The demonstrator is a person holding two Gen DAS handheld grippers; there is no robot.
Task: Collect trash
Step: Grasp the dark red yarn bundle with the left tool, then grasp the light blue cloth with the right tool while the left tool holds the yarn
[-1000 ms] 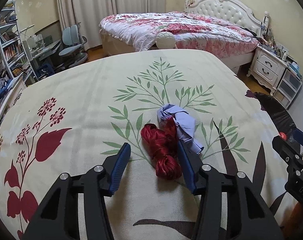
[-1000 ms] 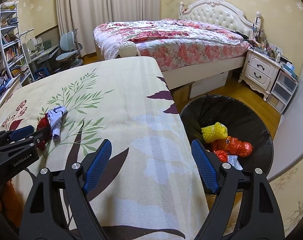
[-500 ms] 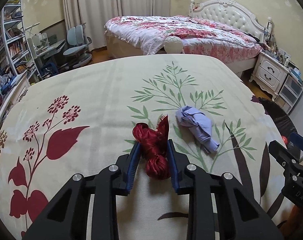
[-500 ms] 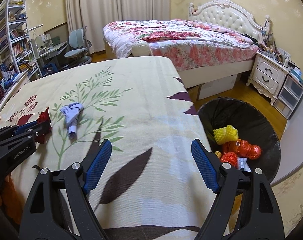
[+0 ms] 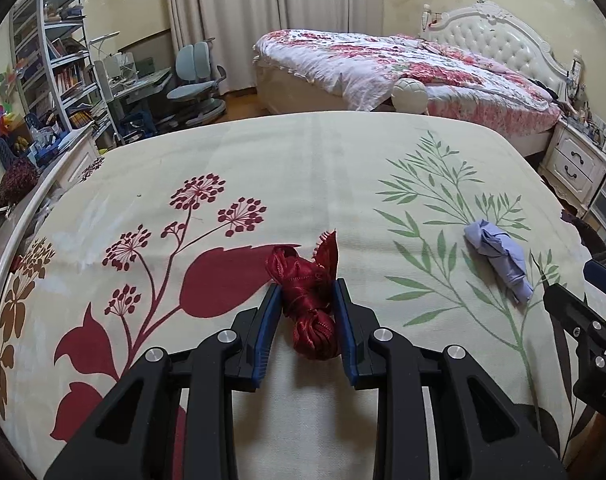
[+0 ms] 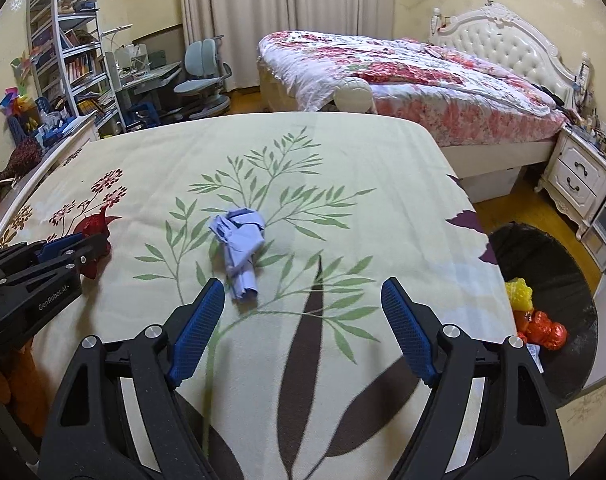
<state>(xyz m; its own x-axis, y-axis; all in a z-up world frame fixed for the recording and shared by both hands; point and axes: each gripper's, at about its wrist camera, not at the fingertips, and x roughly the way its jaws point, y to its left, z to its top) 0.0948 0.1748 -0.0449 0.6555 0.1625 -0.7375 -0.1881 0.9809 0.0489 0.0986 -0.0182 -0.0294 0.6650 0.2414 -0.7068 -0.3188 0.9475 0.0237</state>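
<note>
Left gripper (image 5: 307,300) clamped on red ribbon wad (image 5: 306,300) over the flower-printed bedcover (image 5: 303,168); right gripper (image 6: 303,300) jaws spread wide, gripping nothing, crumpled lilac paper (image 6: 240,246) lying just beyond its left fingertip; black trash bin (image 6: 563,280) on floor at right, holding yellow and orange scraps.

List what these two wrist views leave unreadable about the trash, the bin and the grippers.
- Trash bin: right wrist view, its near part is hidden behind the bed edge and the right gripper; in the left wrist view, barely a sliver shows.
- Red bundle: underside hidden; the left gripper covers its sides.
- Crumpled blue paper: any print is too small.
- White item in the bin: cut off by the right gripper's finger.
</note>
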